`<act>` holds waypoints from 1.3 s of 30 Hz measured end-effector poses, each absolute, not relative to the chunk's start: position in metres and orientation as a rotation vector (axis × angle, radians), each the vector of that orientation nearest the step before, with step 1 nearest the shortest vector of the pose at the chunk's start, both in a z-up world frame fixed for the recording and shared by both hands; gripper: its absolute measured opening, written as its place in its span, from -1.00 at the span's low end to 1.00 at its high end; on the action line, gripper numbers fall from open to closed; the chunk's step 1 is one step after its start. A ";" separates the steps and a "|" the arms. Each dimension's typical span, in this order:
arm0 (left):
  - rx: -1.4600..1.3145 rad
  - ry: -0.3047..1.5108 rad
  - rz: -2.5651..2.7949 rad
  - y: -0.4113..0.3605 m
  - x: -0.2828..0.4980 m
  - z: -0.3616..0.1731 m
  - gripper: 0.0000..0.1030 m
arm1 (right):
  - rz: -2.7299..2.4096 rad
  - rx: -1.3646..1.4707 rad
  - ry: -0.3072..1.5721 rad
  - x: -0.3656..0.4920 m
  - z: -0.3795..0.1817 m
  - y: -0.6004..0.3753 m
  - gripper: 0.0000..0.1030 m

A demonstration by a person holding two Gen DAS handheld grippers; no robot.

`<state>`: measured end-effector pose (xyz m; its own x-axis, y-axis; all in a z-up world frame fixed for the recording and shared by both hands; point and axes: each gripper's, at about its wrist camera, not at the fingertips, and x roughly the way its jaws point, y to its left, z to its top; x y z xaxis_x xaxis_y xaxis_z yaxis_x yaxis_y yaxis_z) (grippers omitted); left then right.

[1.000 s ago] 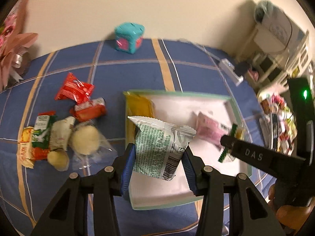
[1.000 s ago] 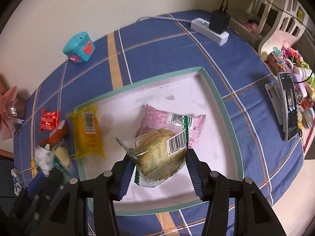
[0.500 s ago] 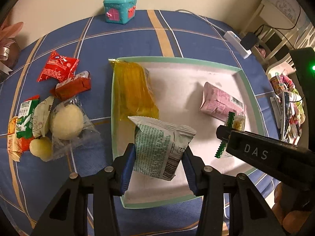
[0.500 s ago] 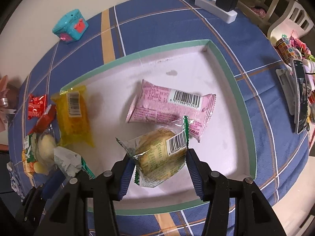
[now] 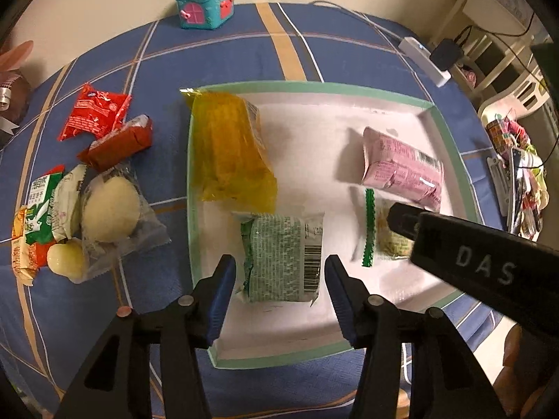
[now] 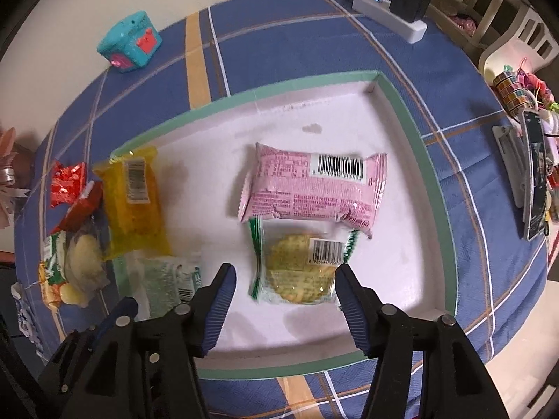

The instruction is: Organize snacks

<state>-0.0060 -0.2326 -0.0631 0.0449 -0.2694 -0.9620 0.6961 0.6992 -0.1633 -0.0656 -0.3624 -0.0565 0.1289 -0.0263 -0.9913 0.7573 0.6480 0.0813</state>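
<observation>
Jaws of both grippers just opened, pads clear of packets. Left gripper [image 5: 279,295] straddles green packet [image 5: 281,256], right gripper [image 6: 284,291] straddles cracker packet [image 6: 300,269]; both packets flat in tray [image 6: 433,188]. Loose snacks [image 5: 101,209] lie left of tray, nearer left gripper.

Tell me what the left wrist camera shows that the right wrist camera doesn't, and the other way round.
Only the left wrist view shows the right gripper's black arm marked DAS. Only the right wrist view shows the phone propped at the table's edge face-on, and the round cracker pack unobstructed. Both show the tray, yellow pack, pink pack, green pack, the loose snack pile and the teal toy house.
</observation>
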 end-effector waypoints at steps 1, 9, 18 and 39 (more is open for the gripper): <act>0.388 1.328 -0.767 -0.231 -0.004 -0.060 0.05 | -0.643 0.687 1.324 -0.066 -0.054 -0.362 0.23; 0.322 1.290 -0.663 -0.208 0.025 -0.045 0.07 | -0.663 0.684 1.262 -0.071 -0.032 -0.366 0.26; 0.211 1.284 -0.525 -0.170 0.061 -0.039 0.32 | -0.659 0.641 1.299 -0.066 -0.042 -0.351 0.48; 0.151 1.228 -0.373 -0.121 0.097 -0.039 0.97 | -0.571 0.502 1.325 -0.037 -0.040 -0.302 1.00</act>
